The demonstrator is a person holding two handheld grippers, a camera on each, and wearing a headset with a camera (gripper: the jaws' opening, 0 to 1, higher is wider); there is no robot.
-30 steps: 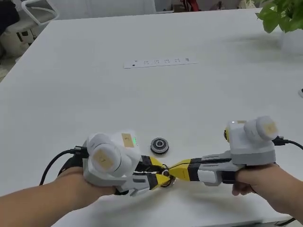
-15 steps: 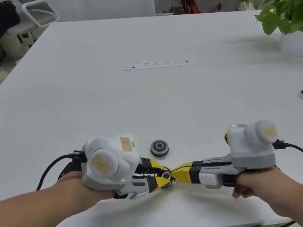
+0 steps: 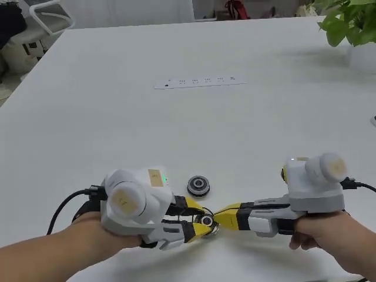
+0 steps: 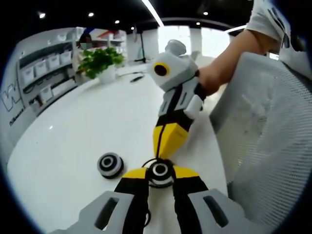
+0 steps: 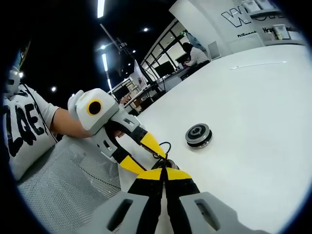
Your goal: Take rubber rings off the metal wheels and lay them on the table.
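Observation:
A small metal wheel (image 3: 205, 221) is held just above the white table (image 3: 176, 129), near its front edge. My left gripper (image 3: 201, 223) is shut on the wheel (image 4: 160, 171), a yellow tip on each side. From the right, my right gripper (image 3: 215, 218) meets it tip to tip. The right gripper (image 5: 165, 170) has its jaws pressed together on a thin black rubber ring (image 5: 164, 146), which loops off the wheel's rim. A second wheel (image 3: 198, 185) with its black ring on lies flat on the table just beyond the tips.
A white power strip (image 3: 200, 80) lies across the middle of the table. A potted plant (image 3: 346, 23) stands at the far right corner and a chair (image 3: 41, 17) beyond the far left. The table's front edge runs right under both hands.
Hardly anything: both grippers stay joined at the wheel and have drifted slightly toward the front edge. The head camera has tilted a little.

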